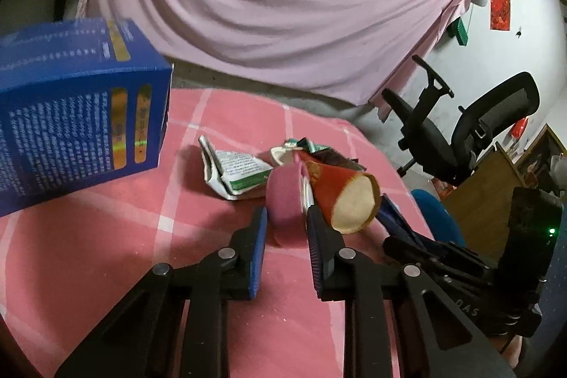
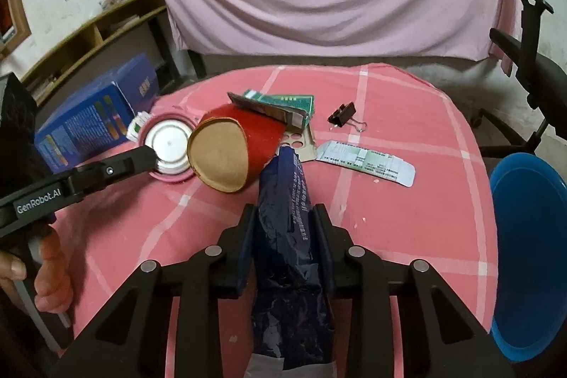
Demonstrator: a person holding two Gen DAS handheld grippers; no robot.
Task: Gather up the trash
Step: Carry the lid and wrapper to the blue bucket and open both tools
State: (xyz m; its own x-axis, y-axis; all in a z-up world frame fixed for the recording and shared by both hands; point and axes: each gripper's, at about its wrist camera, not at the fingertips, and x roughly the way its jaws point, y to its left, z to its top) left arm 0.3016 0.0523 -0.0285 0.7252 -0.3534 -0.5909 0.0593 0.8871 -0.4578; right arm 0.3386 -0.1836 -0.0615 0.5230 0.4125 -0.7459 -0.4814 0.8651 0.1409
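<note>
Right, we're angled down over the worktop [image 2: 407,208], its pink checked cloth soft and a little rumpled. Our right gripper [image 2: 283,218] has its fingers clamped on a dark navy foil pouch [image 2: 287,201], crinkled and glossy, running lengthwise between the pads towards the camera. Our left gripper [image 1: 285,224] comes in from the side, a hand [image 2: 46,275] wrapped round its handle, and its fingers straddle the rim of a round pink lid [image 1: 283,201] with a shiny metal inside; we cannot tell whether the pads press on it. Touching that lid lies a red cardboard tube [image 2: 241,144] on its side, its squashed tan mouth facing us. Beyond it we see a flattened green carton [image 2: 287,103], a black binder clip [image 2: 343,116] and a silvery blister strip [image 2: 368,162]. A blue box [image 1: 78,116] stands at the left, a blue plastic bin [image 2: 528,254] off the right edge.
</note>
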